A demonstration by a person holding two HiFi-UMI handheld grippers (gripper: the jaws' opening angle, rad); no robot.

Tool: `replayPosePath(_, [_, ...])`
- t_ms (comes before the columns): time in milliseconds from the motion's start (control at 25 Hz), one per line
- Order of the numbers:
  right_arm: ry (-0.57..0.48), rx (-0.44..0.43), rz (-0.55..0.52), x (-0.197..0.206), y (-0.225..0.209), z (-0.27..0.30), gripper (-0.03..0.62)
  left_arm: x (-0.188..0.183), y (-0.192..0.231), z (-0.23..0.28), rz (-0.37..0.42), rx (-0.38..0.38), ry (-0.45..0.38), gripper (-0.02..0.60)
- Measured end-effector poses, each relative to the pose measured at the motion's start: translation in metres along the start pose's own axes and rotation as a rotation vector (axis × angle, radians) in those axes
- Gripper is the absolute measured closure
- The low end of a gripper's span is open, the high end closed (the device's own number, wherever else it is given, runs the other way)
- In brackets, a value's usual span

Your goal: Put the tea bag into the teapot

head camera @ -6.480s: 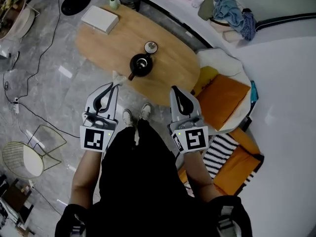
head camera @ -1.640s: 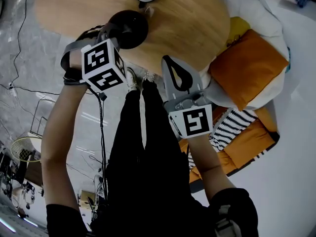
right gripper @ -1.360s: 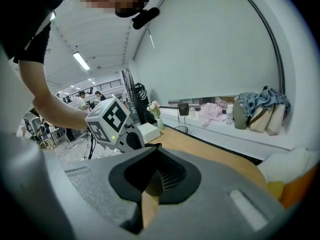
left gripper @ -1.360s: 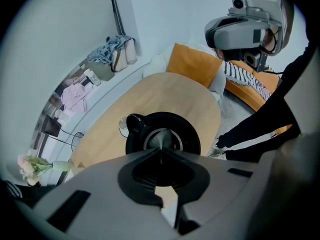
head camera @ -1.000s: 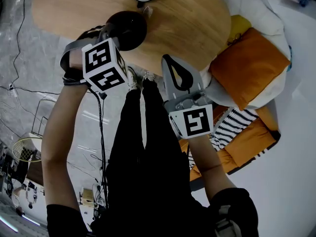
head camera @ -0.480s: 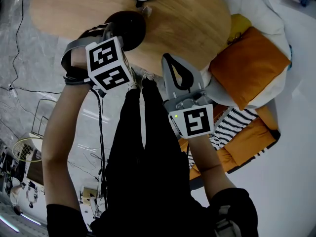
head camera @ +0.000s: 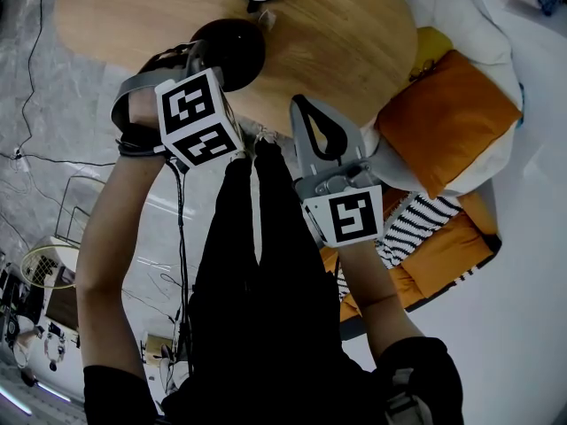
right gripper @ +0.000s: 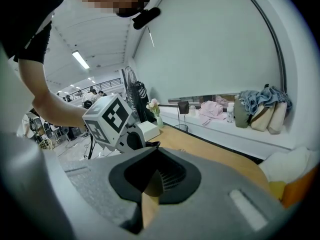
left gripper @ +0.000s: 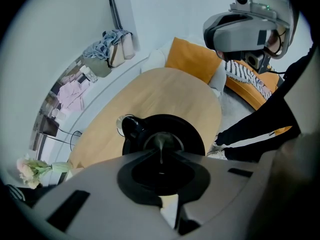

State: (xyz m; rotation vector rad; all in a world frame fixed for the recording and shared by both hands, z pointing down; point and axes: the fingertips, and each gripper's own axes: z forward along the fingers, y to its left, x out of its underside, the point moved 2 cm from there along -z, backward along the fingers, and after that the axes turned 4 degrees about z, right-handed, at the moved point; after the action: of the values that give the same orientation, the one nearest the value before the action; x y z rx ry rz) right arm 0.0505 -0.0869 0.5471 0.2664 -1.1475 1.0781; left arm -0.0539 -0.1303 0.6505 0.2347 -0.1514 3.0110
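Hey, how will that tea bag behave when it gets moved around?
Probably floppy and light: the tea bag hangs limp from the shut left gripper above the teapot. It would likely swing if jerked, hanging freely.

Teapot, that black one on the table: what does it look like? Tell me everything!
The teapot is black, round and shiny. It stands upright near the edge of the wooden table. Its top is open, with no lid on. A stubby black part sticks out on one side. The left tongs hang right above it, dangling a pale tea bag on a string over the opening.
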Motion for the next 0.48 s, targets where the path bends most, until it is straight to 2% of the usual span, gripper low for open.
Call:
replayPosePath(80, [-0.014,0.004,0.016,-0.003,0.0,0.003,0.589,0.0,0.001,0.0,-0.009,0.003,0.004,0.571])
replayPosePath(200, [0.021,-0.007,-0.029,0.003,-0.002,0.002,0.589,-0.002,0.002,0.0,-0.023,0.004,0.005,0.568])
replayPosePath(240, [0.017,-0.005,-0.024,0.002,-0.002,0.003,0.589,-0.002,0.002,0.0,-0.026,0.005,0.001,0.559])
replayPosePath(320, [-0.02,0.005,0.021,-0.005,-0.001,0.005,0.589,-0.003,0.001,0.0,-0.03,0.011,-0.006,0.503])
replayPosePath(480, [-0.041,0.011,0.046,-0.009,0.0,0.007,0.589,-0.004,0.0,-0.001,-0.03,0.014,-0.014,0.494])
